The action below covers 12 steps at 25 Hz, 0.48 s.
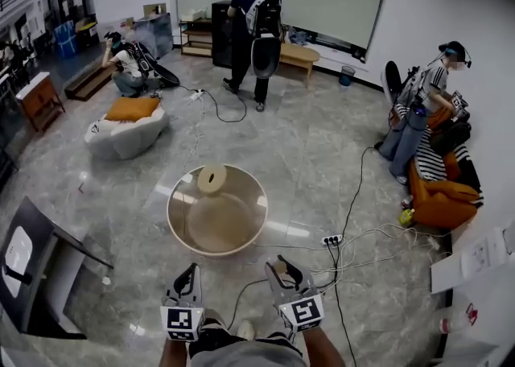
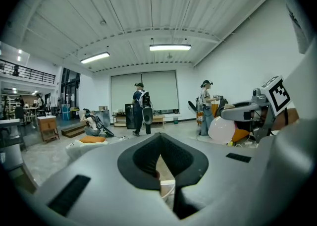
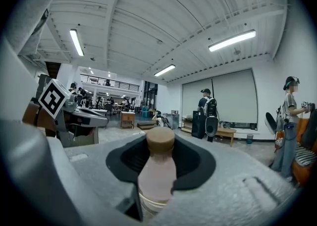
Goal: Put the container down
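A polished grey stone floor (image 1: 306,148) fills a large white-walled hall. A round pale-rimmed worktop (image 1: 170,214) stands mid-frame, with a power strip (image 1: 332,240) at its lower right. At the lower edge, the right gripper (image 1: 279,265) fingers clamp the container (image 3: 157,170), a pinkish tan-capped bottle, short of the worktop. The left gripper (image 1: 190,272) fingers meet, empty. The only print is the black-and-white square markers (image 1: 183,323).
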Available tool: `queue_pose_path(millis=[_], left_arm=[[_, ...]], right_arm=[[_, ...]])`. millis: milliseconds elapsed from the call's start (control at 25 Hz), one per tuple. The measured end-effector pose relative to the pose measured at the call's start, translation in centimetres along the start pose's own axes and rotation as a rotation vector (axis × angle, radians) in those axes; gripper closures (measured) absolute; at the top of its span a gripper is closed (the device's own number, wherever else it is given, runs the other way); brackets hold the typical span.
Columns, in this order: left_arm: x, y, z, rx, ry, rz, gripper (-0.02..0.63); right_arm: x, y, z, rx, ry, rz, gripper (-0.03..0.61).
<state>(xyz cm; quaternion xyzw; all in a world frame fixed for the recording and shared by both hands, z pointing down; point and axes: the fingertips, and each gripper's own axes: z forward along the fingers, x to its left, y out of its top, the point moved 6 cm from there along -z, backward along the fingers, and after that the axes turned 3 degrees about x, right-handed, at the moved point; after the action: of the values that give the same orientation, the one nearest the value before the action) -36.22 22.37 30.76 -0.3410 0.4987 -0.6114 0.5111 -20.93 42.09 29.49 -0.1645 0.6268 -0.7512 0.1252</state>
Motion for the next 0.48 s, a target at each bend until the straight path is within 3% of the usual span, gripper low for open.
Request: queue_pose_path(millis=[480], left_arm=[[-3.1, 2.1, 5.5, -0.017, -0.071, 0.036, 0.600]], right_arm=[[-4.5, -0.1, 0.2, -0.010, -0.034, -0.001, 0.448]])
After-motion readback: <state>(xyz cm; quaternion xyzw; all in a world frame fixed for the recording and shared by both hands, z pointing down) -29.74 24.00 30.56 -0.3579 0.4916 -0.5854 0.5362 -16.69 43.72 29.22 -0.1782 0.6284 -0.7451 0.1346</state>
